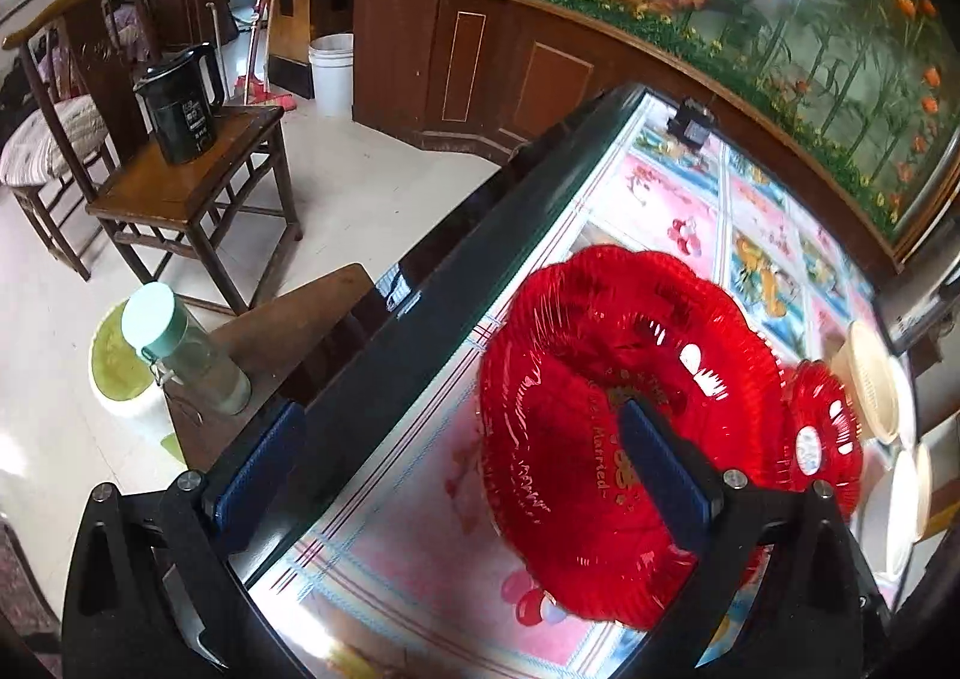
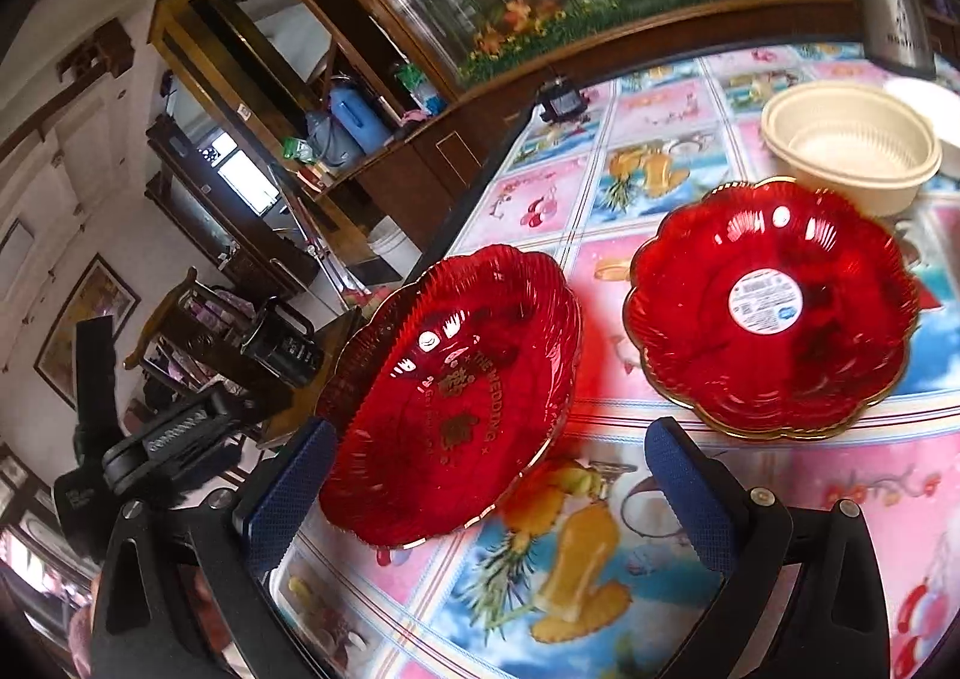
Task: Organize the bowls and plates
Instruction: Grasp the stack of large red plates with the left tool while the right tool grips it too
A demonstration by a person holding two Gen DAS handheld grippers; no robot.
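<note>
Both grippers gape wide; the gold-lettered red plate tilts, raised rim toward the wall.

Both red plates look like glossy see-through plastic, ribbed, with gilt rims. The cream bowl is matt plastic. The table cover's shiny vinyl, and the jaws have rough blue pads.

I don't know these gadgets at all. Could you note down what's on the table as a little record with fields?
Surface: table under a fruit-print cloth
Nearer dish: red plate with gold lettering, at the table's edge
Second dish: red plate with a round sticker, flat on the cloth
Behind it: cream bowl
Left gripper: open, one finger over the lettered plate
Right gripper: open, holding nothing
</note>
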